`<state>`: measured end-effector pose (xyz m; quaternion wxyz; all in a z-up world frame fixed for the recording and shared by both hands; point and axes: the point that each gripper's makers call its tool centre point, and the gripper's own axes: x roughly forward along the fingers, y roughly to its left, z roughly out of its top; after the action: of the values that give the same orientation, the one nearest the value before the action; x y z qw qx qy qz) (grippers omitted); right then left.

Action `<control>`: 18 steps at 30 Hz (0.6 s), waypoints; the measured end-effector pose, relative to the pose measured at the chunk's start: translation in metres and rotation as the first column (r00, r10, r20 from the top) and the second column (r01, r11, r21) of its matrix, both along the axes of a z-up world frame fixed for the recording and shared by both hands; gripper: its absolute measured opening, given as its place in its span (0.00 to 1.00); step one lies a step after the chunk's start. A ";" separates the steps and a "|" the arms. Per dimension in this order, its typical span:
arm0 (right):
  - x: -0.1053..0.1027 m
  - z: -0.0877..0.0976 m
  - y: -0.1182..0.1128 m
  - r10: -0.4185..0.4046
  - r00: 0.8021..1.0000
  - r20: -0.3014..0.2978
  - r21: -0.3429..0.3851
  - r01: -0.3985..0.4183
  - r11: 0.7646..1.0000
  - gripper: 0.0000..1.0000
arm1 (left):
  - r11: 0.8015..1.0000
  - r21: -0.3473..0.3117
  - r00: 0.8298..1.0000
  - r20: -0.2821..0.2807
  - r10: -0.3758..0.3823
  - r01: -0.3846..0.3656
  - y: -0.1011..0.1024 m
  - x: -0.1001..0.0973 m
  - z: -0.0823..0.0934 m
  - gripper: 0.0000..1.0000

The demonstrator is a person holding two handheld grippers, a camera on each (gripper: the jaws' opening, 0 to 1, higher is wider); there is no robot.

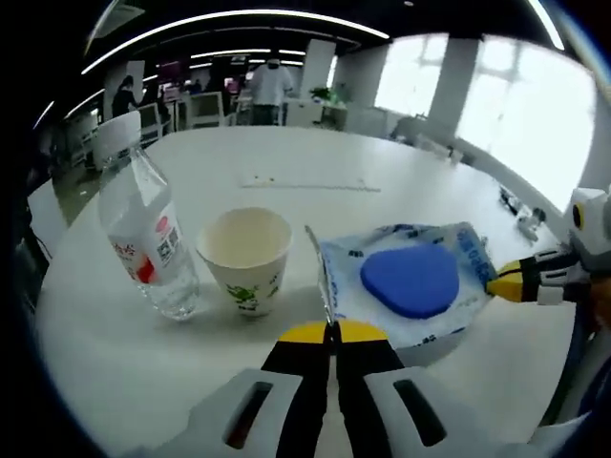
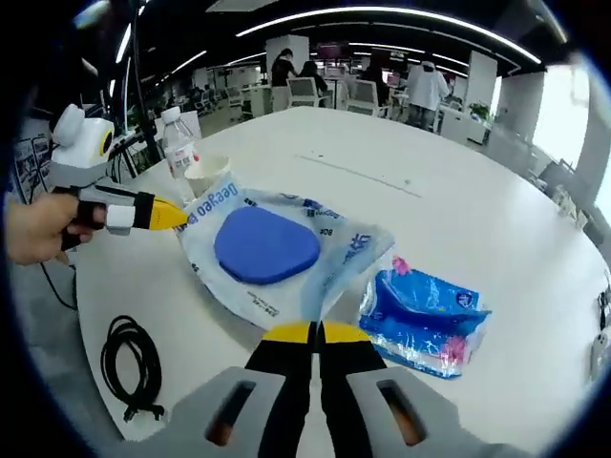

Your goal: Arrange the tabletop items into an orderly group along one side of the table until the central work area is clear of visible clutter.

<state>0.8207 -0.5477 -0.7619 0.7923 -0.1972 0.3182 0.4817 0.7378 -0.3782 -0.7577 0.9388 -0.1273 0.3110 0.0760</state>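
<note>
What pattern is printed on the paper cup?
Green leaf sprigs on the white paper cup, clearest in the left gripper view.

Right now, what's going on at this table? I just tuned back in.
A person holds a gripper in each hand, and both are shut on opposite edges of the plastic pack with the blue pad inside. The left gripper pinches the edge nearest the paper cup and water bottle; the right gripper pinches the opposite edge. A blue tissue pack and a black cable lie loose on the table.

Bright window glare, ceiling strip lights, fisheye bending, soft edges.
</note>
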 end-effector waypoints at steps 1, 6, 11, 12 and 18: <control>0.003 -0.002 0.002 0.005 1.000 0.008 -0.011 -0.005 1.000 0.00 | 1.000 0.005 1.000 -0.003 -0.002 0.002 0.000 0.000 -0.001 0.00; 0.010 -0.009 0.005 -0.002 1.000 0.004 -0.025 0.002 1.000 0.00 | 1.000 0.000 1.000 -0.015 0.002 -0.002 0.003 0.003 -0.008 0.00; 0.017 -0.015 0.010 -0.003 1.000 0.003 -0.035 0.003 0.999 0.00 | 1.000 0.013 1.000 -0.018 0.005 -0.004 0.007 0.010 -0.011 0.00; 0.018 -0.018 0.010 -0.004 1.000 0.001 -0.039 0.004 0.999 0.00 | 1.000 0.013 1.000 -0.018 0.006 -0.006 0.007 0.012 -0.011 0.00; 0.024 -0.029 0.011 -0.046 0.998 -0.038 -0.040 0.045 0.998 0.00 | 1.000 0.005 1.000 -0.023 0.009 -0.009 0.009 0.017 -0.019 0.00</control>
<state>0.8451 -0.5371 -0.7913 0.7927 -0.1959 0.3473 0.4610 0.7550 -0.3697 -0.7763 0.9350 -0.1258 0.3211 0.0824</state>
